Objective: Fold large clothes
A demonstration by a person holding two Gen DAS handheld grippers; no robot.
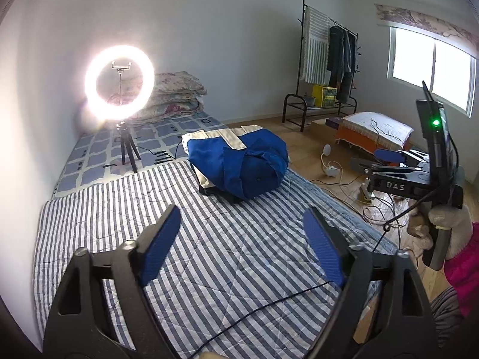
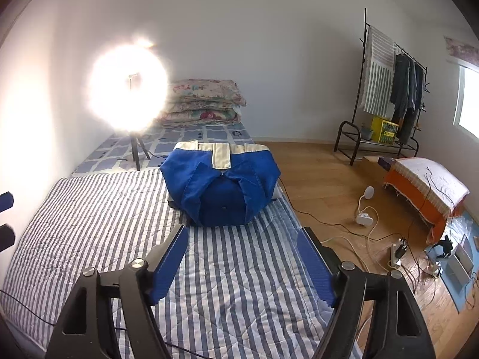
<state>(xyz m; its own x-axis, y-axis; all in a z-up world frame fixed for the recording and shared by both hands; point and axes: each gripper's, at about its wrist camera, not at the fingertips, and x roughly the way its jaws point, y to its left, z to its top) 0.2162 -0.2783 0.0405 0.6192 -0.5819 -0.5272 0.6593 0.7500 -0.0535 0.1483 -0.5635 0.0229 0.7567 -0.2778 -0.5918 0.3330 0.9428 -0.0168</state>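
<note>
Blue garment [image 2: 220, 190] with cream trim sits bundled, folded, on far part of striped quilt [image 2: 239, 284], atop darker clothes. Left gripper [image 1: 242, 245] hovers above quilt, jaws spread wide, nothing held. Right gripper [image 2: 242, 264] same: wide apart, empty, garment just beyond fingertips. Ring light [image 1: 119, 82] blazing behind on tripod. Clothes rack [image 1: 329, 59] far right.

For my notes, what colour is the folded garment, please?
Royal blue garment with cream trim; clearest in the right wrist view.

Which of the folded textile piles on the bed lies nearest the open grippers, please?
The blue garment with the cream band, on the striped quilt. The floral bedding stack sits farther back by the wall.
</note>
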